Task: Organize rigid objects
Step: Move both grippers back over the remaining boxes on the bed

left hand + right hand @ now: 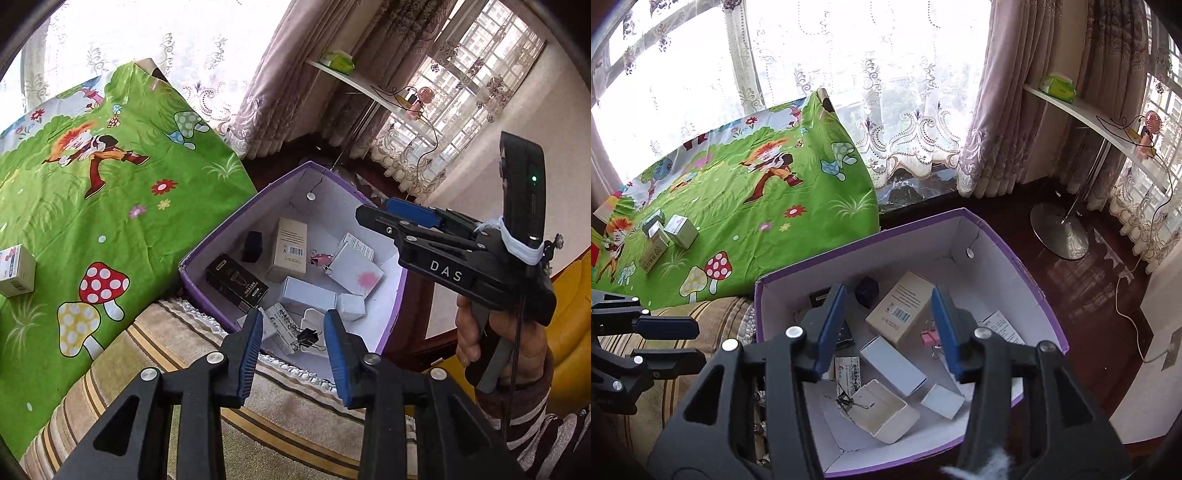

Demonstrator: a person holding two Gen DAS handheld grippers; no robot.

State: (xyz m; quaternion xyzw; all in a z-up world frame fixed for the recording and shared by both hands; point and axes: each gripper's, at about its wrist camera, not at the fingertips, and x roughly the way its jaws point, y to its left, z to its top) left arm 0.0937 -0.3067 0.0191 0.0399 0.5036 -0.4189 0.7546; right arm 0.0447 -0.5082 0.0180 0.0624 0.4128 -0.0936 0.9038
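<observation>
Purple box [1015,258] under both claws: right [886,328] & left [293,347] agape (prob. empty).

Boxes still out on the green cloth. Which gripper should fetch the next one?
Left, probably. The left gripper sits open on the cloth side, nearer the small boxes; the right gripper, also empty, hangs over the purple box.

I read strong daylight through the lace curtains [849,74], blown out to white in both views. The green cloth [110,184] is evenly lit, shadows soft. Fisheye bending curves the edges; black vignette in the corners. Focus sharp throughout.
</observation>
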